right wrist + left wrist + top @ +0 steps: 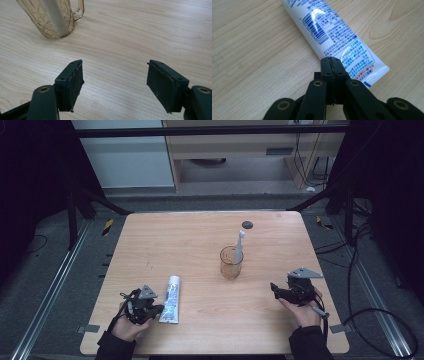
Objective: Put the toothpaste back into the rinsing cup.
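Lying flat on the wooden table (pixel 210 235), near its front left corner, a white toothpaste tube (pixel 171 298) points lengthwise away from the person, its flat crimped end nearest the front edge. Blue print, a barcode and small red marks cover the tube in the left gripper view (pixel 332 32), where the crimped end sits lowest. Just left of the tube, the left gripper (pixel 156 309) rests low in the person's left hand (pixel 127 325), pointing rightward at the tube's crimped end. Its jaws are pressed together with nothing between them, and in the left gripper view the tips (pixel 331 61) stand right over the tube's end; whether they touch it I cannot tell.

Further right, past the middle of the table, stands an amber see-through cup (pixel 231 263) with a handle and a line pattern on its wall. A grey-white toothbrush (pixel 239 246) stands in it, leaning to the right, its head above the rim. Beyond the cup a small dark round spot (pixel 247 224) marks the tabletop.

At the right, well apart from the cup, the right gripper (pixel 273 287) is held in the person's right hand (pixel 305 312), aimed leftward toward the cup. Its jaws stand wide apart over bare wood (pixel 115 75), holding nothing, with the cup's base (pixel 53 18) at the upper left of that view.
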Tool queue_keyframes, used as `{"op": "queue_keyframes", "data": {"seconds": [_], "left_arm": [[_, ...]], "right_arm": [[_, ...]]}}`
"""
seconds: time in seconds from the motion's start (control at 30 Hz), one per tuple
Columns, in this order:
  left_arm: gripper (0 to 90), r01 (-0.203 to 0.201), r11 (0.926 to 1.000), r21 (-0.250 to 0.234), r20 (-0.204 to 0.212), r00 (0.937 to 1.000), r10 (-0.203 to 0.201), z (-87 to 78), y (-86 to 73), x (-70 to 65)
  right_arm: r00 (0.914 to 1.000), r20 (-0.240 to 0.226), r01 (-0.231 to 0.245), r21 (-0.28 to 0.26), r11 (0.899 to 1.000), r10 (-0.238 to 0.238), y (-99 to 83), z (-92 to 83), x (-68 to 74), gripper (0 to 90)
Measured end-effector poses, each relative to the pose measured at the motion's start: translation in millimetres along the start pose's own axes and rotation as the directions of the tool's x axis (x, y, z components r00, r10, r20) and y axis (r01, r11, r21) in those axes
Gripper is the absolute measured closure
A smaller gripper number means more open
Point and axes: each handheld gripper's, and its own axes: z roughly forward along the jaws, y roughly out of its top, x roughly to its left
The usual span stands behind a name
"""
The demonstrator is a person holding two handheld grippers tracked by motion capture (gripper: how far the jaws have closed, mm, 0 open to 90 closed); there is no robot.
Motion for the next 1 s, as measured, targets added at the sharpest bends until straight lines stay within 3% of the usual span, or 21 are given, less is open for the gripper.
{"op": "queue_keyframes", "data": {"seconds": [0.53, 0.67, 1.0], "left_arm": [[89.3, 0.010, 0.9979, -0.064, 0.017, 0.9998, -0.009, 13.5, 16.3, -10.2], [89.3, -0.020, 0.9973, -0.070, 0.003, 0.9998, 0.020, 18.7, 23.0, -15.7], [89.3, -0.042, 0.9953, -0.087, -0.002, 0.9991, 0.042, 30.9, 35.8, -22.7]], "right_arm": [[1.0000, -0.001, -0.008, -0.004, 1.000, 0.008, 0.2, -0.7, -3.5, 29.0], [0.9999, -0.003, -0.012, -0.007, 1.000, 0.012, 0.2, -1.0, -4.2, 29.1], [0.9999, -0.004, -0.010, 0.002, 1.000, 0.010, -1.1, 1.8, -4.2, 29.1]]}}
